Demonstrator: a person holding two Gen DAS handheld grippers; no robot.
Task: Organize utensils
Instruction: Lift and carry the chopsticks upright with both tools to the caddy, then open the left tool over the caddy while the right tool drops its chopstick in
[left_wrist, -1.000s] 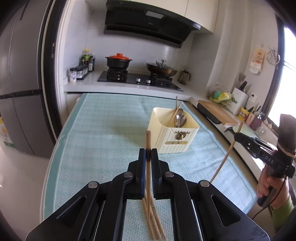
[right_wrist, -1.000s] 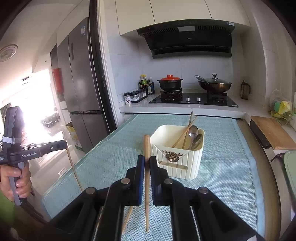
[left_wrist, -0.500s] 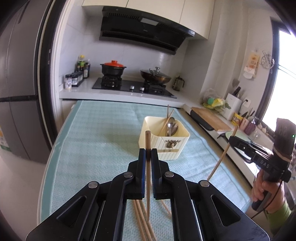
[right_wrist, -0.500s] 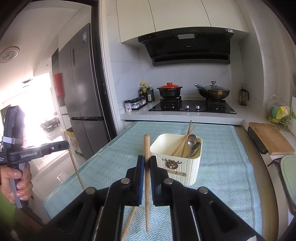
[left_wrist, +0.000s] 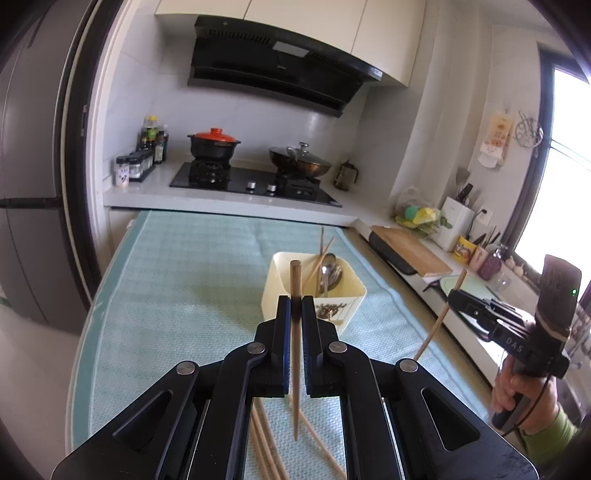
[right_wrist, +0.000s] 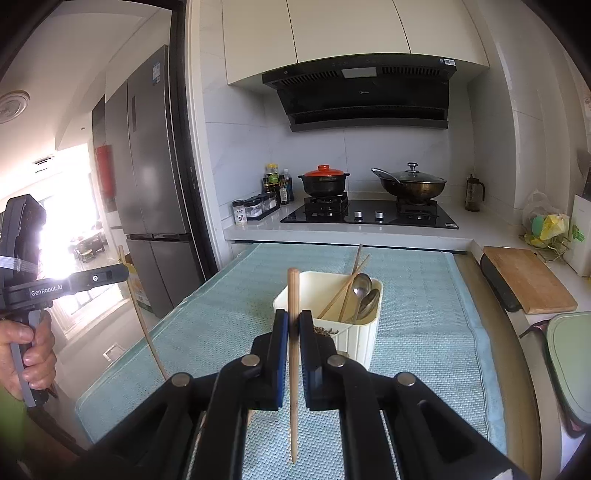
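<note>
Kitchen mat ahead: your left gripper and right gripper each pinch one chopstick upright. Next, carry both over the cream holder and drop them in.

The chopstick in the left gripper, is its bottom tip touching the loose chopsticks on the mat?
Cannot tell. In the left wrist view the chopstick hangs in the left gripper, its tip overlapping the loose chopsticks on the mat; no gap or contact shows.
</note>
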